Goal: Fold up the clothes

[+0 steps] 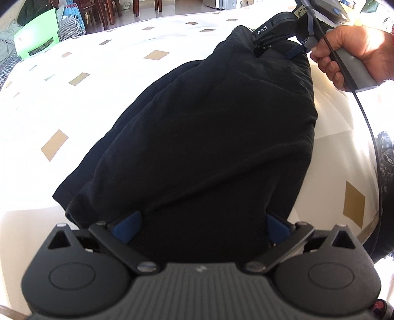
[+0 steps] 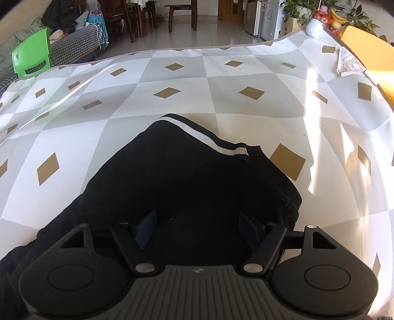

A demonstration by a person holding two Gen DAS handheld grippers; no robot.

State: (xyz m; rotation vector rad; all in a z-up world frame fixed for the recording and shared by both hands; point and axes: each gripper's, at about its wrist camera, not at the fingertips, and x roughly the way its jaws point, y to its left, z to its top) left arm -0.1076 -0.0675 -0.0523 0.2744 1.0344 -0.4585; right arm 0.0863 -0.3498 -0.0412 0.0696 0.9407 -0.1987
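Black fabric fills the foreground of both wrist views: a black garment (image 1: 209,147) lies bunched on a table under a tablecloth (image 2: 221,81) of grey and white checks with tan diamonds. Left gripper (image 1: 200,226) sits at the near edge of the cloth, blue pads (image 1: 126,227) spread wide, fabric lying between them; whether it is gripped cannot be told. Right gripper (image 2: 198,230) likewise spread, pads apart over the cloth, nothing visibly pinched. In the left view the right gripper (image 1: 275,50) shows at the garment's far end, held by a hand (image 1: 354,54), a black cable (image 1: 364,115) trailing down from it. Garment is folded into thick layers, edges rumpled; a white stripe (image 2: 204,136) runs along the far fold in the right view. Around: green plastic chair (image 2: 32,54) beyond the table's left edge, dark wooden chairs (image 2: 182,14) further back, printed paper slip (image 2: 349,61) and orange board (image 2: 369,51) at the far right corner, fruit and plants behind.
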